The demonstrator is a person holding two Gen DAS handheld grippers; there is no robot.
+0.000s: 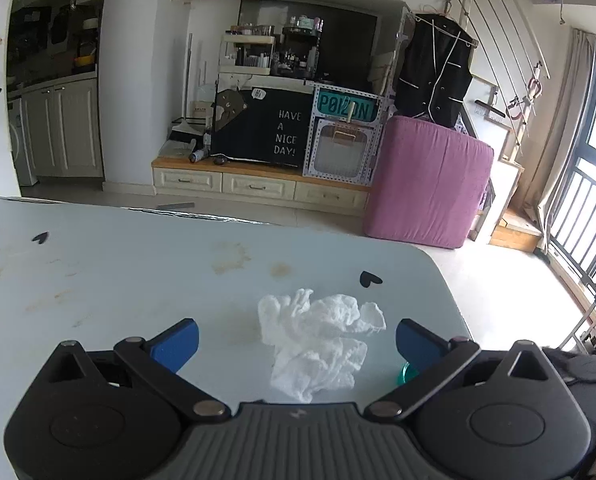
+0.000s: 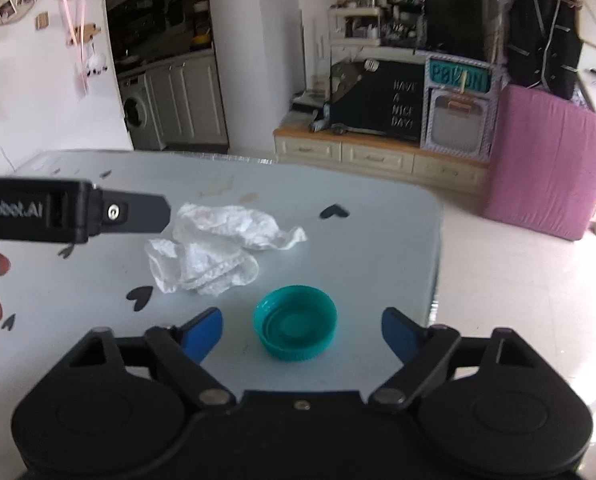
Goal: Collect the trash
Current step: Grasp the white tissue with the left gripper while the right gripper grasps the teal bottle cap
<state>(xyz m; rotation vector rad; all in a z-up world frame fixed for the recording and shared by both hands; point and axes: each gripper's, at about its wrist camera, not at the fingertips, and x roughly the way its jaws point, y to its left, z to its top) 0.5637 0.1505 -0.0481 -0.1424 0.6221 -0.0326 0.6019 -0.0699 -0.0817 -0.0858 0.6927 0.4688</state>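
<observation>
A crumpled white tissue point(image 1: 318, 340) lies on the pale blue table point(image 1: 117, 280). My left gripper point(image 1: 297, 342) is open, its blue fingertips point(image 1: 179, 342) on either side of the tissue, not touching it. A teal bottle cap point(image 2: 294, 328) lies open side up near the table's right edge; a sliver of the cap shows in the left wrist view point(image 1: 406, 374). My right gripper point(image 2: 302, 334) is open with the cap between its fingertips point(image 2: 201, 336), not touching. The tissue point(image 2: 213, 252) lies beyond the cap to the left. The left gripper's body point(image 2: 69, 212) reaches in from the left, above the tissue.
The table has black heart stickers point(image 1: 369, 279) and brown stains point(image 1: 229, 256). Its right edge point(image 2: 438, 260) drops to the tiled floor. Beyond stand a pink covered box point(image 1: 430, 184), a low drawer unit point(image 1: 257, 184) and kitchen cabinets point(image 1: 61, 128).
</observation>
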